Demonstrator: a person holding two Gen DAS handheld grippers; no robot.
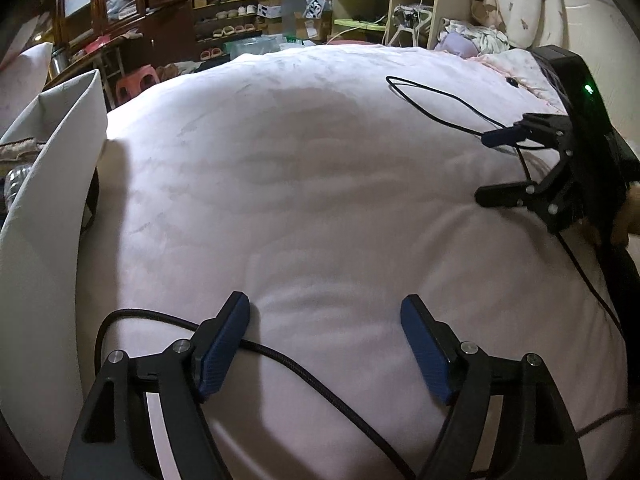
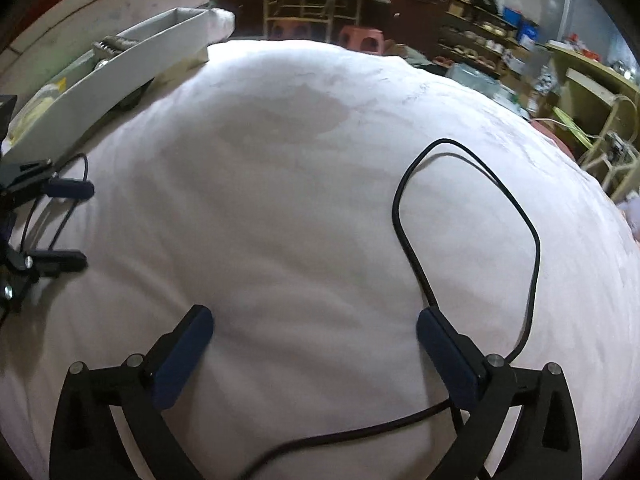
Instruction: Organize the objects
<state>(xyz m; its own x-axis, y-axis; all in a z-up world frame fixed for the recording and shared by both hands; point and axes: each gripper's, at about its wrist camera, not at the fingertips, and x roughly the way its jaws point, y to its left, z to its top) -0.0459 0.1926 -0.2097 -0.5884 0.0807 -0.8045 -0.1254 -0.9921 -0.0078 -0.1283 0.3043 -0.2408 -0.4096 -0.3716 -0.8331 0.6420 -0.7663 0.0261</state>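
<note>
Black cable (image 2: 532, 248) lies loose on the pink bed cover (image 1: 312, 168), one long strand running from claw to claw.

At the right claw (image 2: 316, 356): the cable's loop sits ahead and to the right, just past the right fingertip (image 2: 440, 336), then runs back outside that finger. A further stretch crosses underneath, low between the jaws. Jaws wide, pads clear of the cable, nothing held.

At the left claw (image 1: 324, 344): a thicker braided stretch (image 1: 304, 376) passes under the left fingertip (image 1: 224, 344) and runs diagonally back between the jaws. Jaws well apart, not pinching it.

Judgement: each claw is nearest its own end; the cable's run is roughly across both, so either could close on the stretch below it.

White box (image 1: 52, 184), open-topped with some things inside, stands at the bed's left edge, close beside the left claw, well apart from the right. Open cover ahead of both claws gives free room; the bed's far edge drops off to a cluttered room.
</note>
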